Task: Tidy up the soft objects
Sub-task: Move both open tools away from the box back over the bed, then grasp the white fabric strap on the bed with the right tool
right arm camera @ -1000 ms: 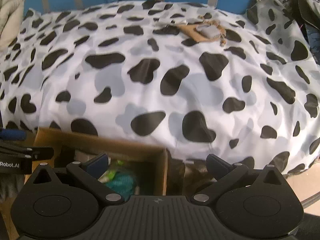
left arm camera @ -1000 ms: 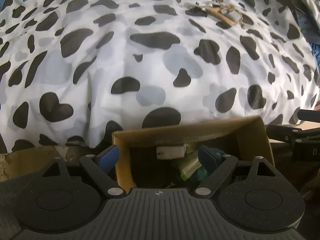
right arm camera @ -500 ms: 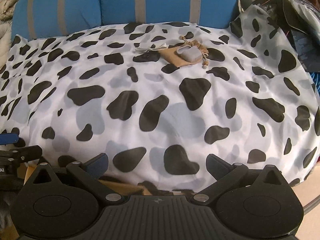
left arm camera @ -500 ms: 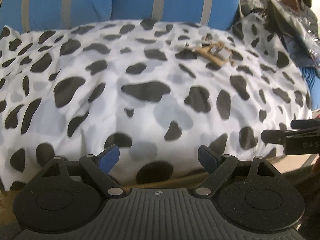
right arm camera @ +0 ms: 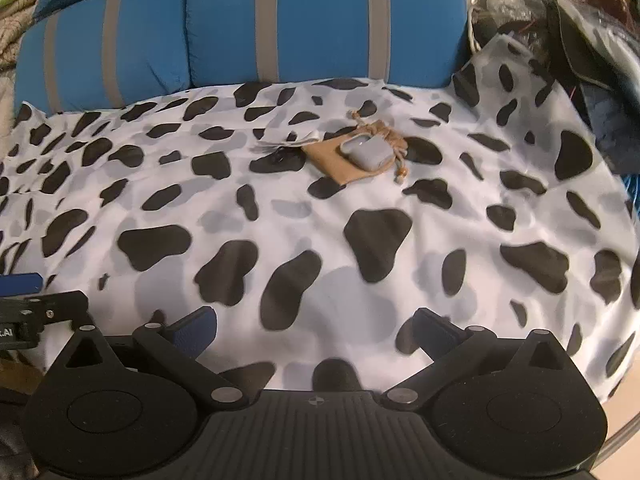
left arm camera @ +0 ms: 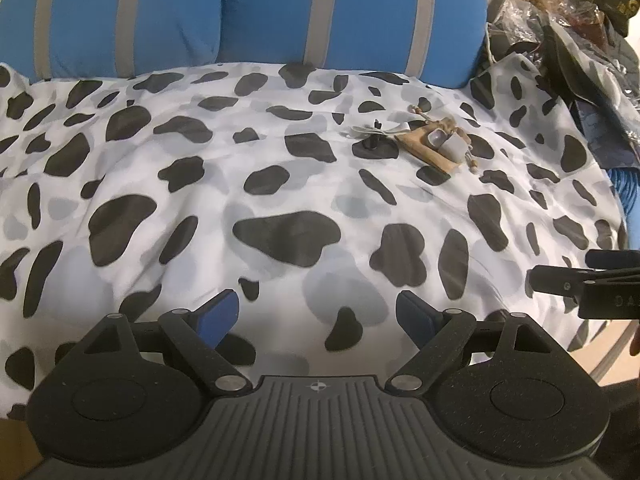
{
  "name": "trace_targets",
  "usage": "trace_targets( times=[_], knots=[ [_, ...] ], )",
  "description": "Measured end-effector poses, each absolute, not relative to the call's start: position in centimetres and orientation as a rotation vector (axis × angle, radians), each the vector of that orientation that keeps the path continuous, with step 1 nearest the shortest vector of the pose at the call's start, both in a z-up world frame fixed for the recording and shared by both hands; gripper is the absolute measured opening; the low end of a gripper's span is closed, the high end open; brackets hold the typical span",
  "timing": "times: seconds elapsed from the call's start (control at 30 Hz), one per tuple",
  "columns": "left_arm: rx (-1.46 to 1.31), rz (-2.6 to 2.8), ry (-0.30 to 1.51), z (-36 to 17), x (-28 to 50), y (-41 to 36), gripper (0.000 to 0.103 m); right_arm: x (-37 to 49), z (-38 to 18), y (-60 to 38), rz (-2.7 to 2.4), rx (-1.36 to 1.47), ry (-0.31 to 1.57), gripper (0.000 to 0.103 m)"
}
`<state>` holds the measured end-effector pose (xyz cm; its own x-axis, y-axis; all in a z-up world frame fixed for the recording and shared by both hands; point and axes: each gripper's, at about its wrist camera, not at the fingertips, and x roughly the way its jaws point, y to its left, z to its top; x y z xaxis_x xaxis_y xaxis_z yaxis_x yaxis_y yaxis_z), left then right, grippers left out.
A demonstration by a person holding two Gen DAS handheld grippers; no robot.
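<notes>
While both the left gripper (left arm camera: 318,314) and the right gripper (right arm camera: 314,330) hang spread wide and empty over the spotted blanket (left arm camera: 280,200), a tan pouch (right arm camera: 344,160) lies far off near the blue pillows (right arm camera: 320,20).

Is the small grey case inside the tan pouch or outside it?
Outside. The grey case lies on top of the flat tan drawstring pouch, fully uncovered.

Ahead of the fingers, the bed cover (right arm camera: 320,240) is soft matt cloth, lightly creased. Beyond it, the pillows (right arm camera: 320,20) are smooth matt fabric. The pouch (right arm camera: 340,160) looks like coarse tan cloth; the case (right arm camera: 366,152) on it is smooth, slightly glossy plastic.
</notes>
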<state>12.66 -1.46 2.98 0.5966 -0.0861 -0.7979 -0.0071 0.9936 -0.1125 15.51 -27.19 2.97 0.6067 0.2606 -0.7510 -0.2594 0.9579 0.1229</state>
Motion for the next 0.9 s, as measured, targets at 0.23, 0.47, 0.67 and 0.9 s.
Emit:
trace_targets(
  times=[0.23, 0.47, 0.67, 0.9],
  knots=[
    [-0.103, -0.059, 0.920, 2.9, 14.8, -1.8, 0.086, 17.6, 2.6, -26.9, 0.243, -0.053, 0.833, 0.103],
    [-0.067, -0.085, 0.909, 3.0, 16.7, -2.7, 0.086, 19.3, 2.9, -26.6, 0.243, -0.085, 0.771, 0.103],
    [-0.054, -0.103, 0.917, 2.9, 18.2, -2.7, 0.086, 20.8, 3.4, -25.7, 0.313, -0.097, 0.769, 0.103],
    [-0.084, -0.099, 0.929, 3.2, 19.9, -2.1, 0.086, 23.2, 3.2, -23.7, 0.359, -0.139, 0.778, 0.103]
  ],
)
